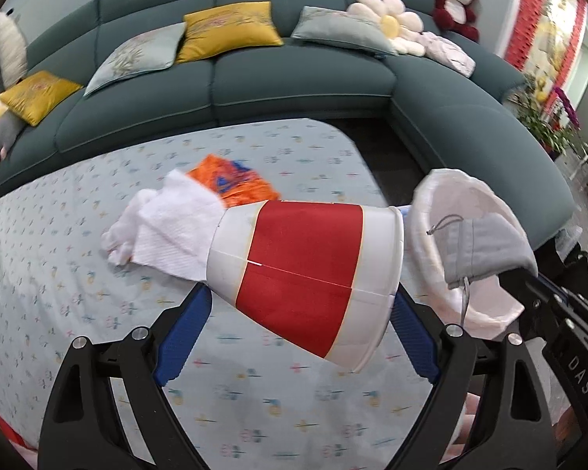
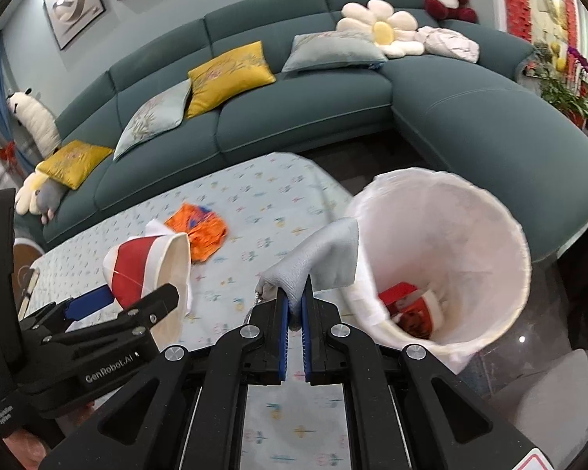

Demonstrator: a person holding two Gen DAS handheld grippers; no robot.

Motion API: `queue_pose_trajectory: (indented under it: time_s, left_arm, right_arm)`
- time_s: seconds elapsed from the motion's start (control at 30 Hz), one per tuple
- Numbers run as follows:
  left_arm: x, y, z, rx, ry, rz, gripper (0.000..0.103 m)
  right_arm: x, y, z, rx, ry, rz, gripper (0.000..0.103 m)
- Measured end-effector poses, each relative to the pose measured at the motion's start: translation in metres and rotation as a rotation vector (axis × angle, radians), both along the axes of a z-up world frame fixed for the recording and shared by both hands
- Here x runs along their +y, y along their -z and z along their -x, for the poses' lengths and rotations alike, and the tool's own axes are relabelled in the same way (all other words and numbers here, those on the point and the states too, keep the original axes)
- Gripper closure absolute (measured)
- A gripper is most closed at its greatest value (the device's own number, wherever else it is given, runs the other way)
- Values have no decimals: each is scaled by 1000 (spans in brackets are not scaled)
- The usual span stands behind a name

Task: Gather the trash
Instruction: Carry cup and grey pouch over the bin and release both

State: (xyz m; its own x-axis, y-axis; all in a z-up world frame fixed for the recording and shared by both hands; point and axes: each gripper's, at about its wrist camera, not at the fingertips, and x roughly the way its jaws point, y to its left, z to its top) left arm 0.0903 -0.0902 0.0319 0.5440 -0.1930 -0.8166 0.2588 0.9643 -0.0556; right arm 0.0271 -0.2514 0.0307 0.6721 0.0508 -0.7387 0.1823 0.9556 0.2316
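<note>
Left tongs (image 1: 298, 305) clamping paper cup (image 1: 305, 278), tissue (image 1: 168, 231) behind, bin (image 2: 450, 258) right

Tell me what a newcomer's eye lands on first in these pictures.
First, the red-and-white paper cup lying sideways in the left claw, above the patterned tablecloth. Next, the white-lined trash bin at the table's right edge, red wrappers inside, with the right claw pinching a grey drawstring pouch beside its rim. Behind the cup lie a white tissue and an orange wrapper.
</note>
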Motion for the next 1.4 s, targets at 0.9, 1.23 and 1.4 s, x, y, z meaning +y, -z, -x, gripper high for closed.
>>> queue_pose_trajectory:
  time_s: [0.9, 1.23, 1.4]
  left_arm:
    - [-161, 9, 3, 29, 255, -20, 18]
    - [-182, 16, -12, 29, 241, -5, 16]
    - [-170, 17, -17, 32, 198, 15, 16]
  right_arm:
    - [-133, 10, 20, 0, 174, 16, 98]
    - [-150, 29, 8, 27, 206, -7, 87]
    - [-148, 31, 6, 23, 202, 0, 73]
